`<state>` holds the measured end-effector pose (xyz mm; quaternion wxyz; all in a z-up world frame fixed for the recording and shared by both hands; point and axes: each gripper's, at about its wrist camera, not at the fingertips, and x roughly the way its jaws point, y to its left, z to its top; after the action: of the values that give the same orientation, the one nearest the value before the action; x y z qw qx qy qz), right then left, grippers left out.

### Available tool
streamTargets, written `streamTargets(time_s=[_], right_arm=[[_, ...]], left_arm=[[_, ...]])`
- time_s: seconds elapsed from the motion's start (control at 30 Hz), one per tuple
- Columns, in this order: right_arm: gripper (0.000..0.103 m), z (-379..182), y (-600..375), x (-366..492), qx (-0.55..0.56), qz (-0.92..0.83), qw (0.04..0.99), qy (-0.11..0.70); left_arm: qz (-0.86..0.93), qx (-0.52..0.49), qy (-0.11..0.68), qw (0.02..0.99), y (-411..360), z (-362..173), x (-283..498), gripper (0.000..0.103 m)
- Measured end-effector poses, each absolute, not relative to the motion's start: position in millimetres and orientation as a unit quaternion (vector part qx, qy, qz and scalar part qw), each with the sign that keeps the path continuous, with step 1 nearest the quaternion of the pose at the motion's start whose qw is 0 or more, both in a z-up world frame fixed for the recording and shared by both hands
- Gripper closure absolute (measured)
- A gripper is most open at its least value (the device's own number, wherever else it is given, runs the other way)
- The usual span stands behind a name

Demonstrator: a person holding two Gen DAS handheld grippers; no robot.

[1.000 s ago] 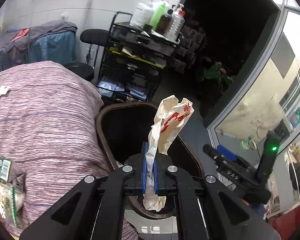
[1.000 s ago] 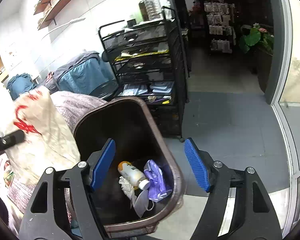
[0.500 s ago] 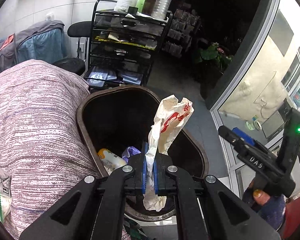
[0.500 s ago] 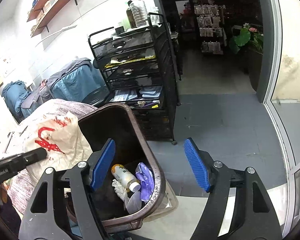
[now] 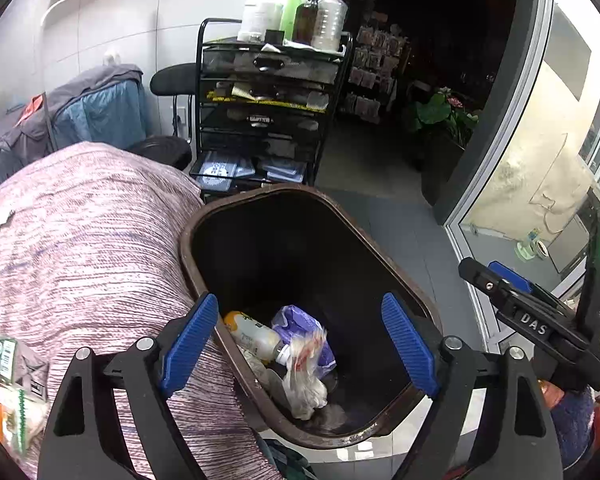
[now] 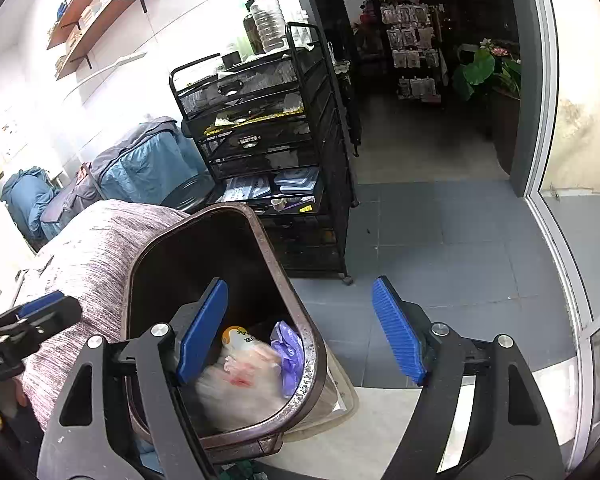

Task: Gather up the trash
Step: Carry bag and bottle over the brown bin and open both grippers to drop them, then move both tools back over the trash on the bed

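Grey tiled floor (image 6: 440, 240) beside black wire cart (image 5: 268, 116), brown bin (image 5: 392, 280) against striped cover (image 5: 80, 248), crumpled wrapper (image 5: 304, 376) blurred inside bin among bottle (image 5: 252, 334) and purple bag (image 5: 296, 320), left gripper (image 5: 300, 340) jaws spread above bin, right gripper (image 6: 300, 328) jaws spread, empty.

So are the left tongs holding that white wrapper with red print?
No, the left tongs are spread open and empty, and the crumpled white wrapper with red print is inside the dark brown plastic bin.

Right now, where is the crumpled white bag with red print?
Inside the brown trash bin, near its bottom, against the small bottle and purple wrapper: white bag.
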<state>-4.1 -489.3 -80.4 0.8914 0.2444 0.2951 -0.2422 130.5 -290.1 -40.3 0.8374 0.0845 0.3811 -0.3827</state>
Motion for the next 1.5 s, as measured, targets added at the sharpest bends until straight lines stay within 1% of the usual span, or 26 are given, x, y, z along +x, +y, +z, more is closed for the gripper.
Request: streamTargets(time_s=[0.1, 0.33, 0.5, 0.8, 1.37, 1.47, 1.5], right_arm=[[0.028, -80, -488, -4, 0.246, -0.239, 0.893, 0.292], [0.026, -72, -475, -1, 0.238, -0.216, 0.906, 0.274], [0.026, -66, -459, 6, 0.226, -0.194, 0.917, 0.264], [0.025, -52, -418, 27, 0.204, -0.138, 0.934, 0.261], [0.023, -24, -299, 90, 0.135, 0.018, 0.952, 0.275], [0.018, -21, -276, 101, 0.122, 0.042, 0.951, 0.281], [0.018, -20, -269, 104, 0.118, 0.050, 0.951, 0.282]], left_arm=[[-0.375, 0.084, 0.369, 0.846, -285, -33, 128, 0.013], [-0.365, 0.067, 0.333, 0.867, -259, -11, 114, 0.006], [-0.346, 0.070, 0.301, 0.886, -236, 3, 103, 0.006], [-0.305, 0.050, 0.284, 0.908, -183, 18, 102, 0.006], [-0.177, 0.013, 0.299, 0.938, -58, 13, 124, 0.006], [-0.150, 0.003, 0.306, 0.940, -31, 10, 129, 0.006], [-0.143, 0.000, 0.308, 0.941, -24, 9, 130, 0.006]])
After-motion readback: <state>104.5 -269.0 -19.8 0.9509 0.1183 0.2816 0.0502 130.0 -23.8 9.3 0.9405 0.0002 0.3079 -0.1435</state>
